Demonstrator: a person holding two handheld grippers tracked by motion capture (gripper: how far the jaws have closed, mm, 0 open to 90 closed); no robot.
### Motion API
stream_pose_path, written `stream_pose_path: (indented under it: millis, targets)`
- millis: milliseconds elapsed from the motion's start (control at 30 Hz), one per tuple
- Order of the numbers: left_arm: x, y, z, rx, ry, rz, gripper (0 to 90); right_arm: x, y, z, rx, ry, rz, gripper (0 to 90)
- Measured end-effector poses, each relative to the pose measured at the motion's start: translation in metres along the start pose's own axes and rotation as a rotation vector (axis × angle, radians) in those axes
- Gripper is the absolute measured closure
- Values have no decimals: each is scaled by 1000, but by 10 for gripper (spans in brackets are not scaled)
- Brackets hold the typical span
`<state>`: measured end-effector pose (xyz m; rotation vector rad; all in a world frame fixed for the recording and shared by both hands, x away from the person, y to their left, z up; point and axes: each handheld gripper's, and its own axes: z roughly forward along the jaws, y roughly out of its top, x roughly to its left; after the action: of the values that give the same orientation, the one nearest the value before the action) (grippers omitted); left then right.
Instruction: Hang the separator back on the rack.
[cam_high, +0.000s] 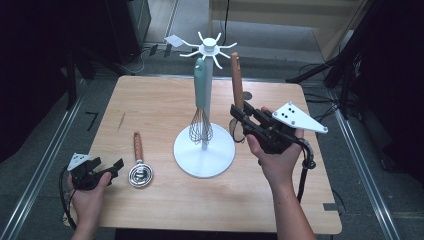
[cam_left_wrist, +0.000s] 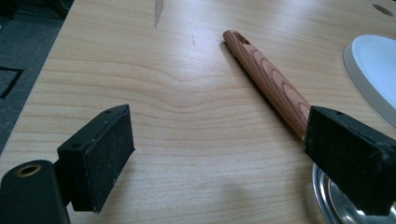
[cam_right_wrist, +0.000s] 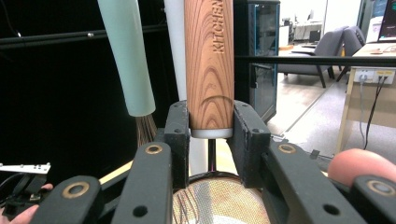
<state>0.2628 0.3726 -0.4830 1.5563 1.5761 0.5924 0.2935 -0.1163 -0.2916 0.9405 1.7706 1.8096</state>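
Observation:
A white utensil stand (cam_high: 204, 152) with hooks at its top (cam_high: 209, 48) rises from the middle of the table. A whisk with a mint handle (cam_high: 200, 80) hangs from it; the same mint handle (cam_right_wrist: 128, 56) shows beside the stand's pole (cam_right_wrist: 175, 46). My right gripper (cam_high: 239, 117) is shut on the lower end of an upright wooden-handled strainer (cam_high: 236, 82), just right of the stand. Its pads clamp the wooden handle (cam_right_wrist: 209, 60) and the mesh (cam_right_wrist: 219, 200) hangs below my right gripper (cam_right_wrist: 211, 135). My left gripper (cam_high: 114, 167) is open near the table's front left, beside a wooden-handled steel utensil (cam_high: 138, 150) that lies flat. That handle (cam_left_wrist: 271, 84) runs past the right jaw of my left gripper (cam_left_wrist: 219, 158).
The stand's round base (cam_left_wrist: 373, 65) lies to the right of the lying utensil. A steel bowl (cam_left_wrist: 336, 200) shows under the right jaw. The wooden table (cam_high: 165, 105) has bare room at its back left. Dark floor and metal rails surround it.

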Motion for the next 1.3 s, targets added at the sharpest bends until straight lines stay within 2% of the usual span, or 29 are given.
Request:
stream_pose_path:
  millis: [167, 233, 400, 500, 833, 1033, 1133, 1167, 1267, 1300]
  targets:
    - [0, 0, 0, -5, -2, 2, 137, 1, 0, 1, -2, -22, -8, 698]
    - [0, 0, 0, -5, -2, 2, 137, 2, 0, 1, -5, -29, -11, 654]
    - [0, 0, 0, -6, -2, 2, 139, 2, 0, 1, -1, -39, -18, 650]
    - [0, 0, 0, -5, -1, 3, 140, 2, 0, 1, -2, -46, -19, 683]
    - [0, 0, -1, -6, -2, 1, 141, 0, 9, 6, -1, -82, -27, 900]
    - [0, 0, -1, -6, -2, -1, 141, -1, 20, 11, -16, -97, -31, 900]
    - [0, 0, -1, -6, -3, -1, 141, -1, 27, 16, -31, -103, -53, 900]
    - [0, 0, -1, -6, -3, -1, 142, 1, 33, 21, -45, -99, -74, 900]
    - [0, 0, -1, -5, -5, -1, 142, 2, 36, 24, -51, -105, -85, 900]
    - [0, 0, -1, -5, -6, -2, 142, 4, 40, 27, -64, -115, -104, 900]
